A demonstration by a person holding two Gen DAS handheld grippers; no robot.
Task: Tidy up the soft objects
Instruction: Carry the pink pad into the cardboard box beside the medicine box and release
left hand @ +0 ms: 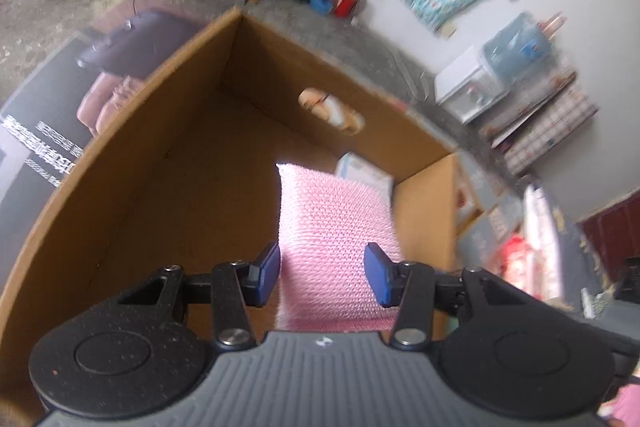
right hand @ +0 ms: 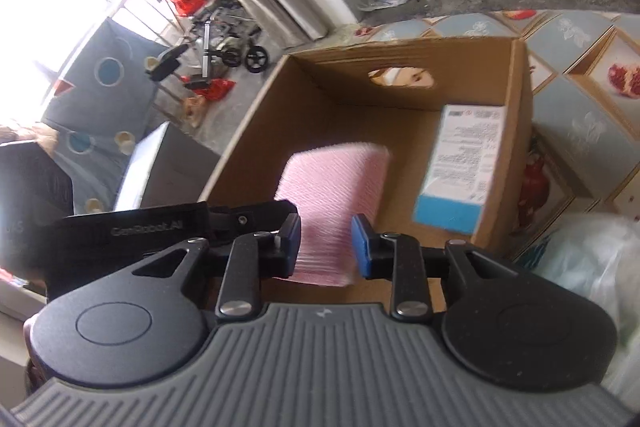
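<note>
The left gripper [left hand: 324,267] has its blue pads closed in on a folded pink cloth [left hand: 336,219], one pad against each side of it, so it reads as a pinch rather than a loose straddle. The cloth juts forward from the jaws and hangs above the open cardboard box [left hand: 168,131], over the bare part of its floor. Holding it flat and by the near end keeps the fold from dropping open on the way in. A white-and-blue packet [left hand: 364,175] lies in the box's far right corner, just behind the cloth's front edge, and a handle cut-out [left hand: 332,111] pierces the wall beyond it. This view is smeared, so the exact pad contact is a judgement. In the right wrist view, the right gripper [right hand: 326,239] is likewise closed onto the same pink cloth [right hand: 332,179], its pads touching both sides. The left gripper's black body reaches in from the left to the same near end. Two grips on one soft thing probably stop it sagging or twisting. The cloth hovers inside the mouth of the box [right hand: 280,115], left of the packet [right hand: 460,167], which lies flat against the right wall. The free floor beside the packet looks like the intended spot, and the cloth is not yet set down.
</note>
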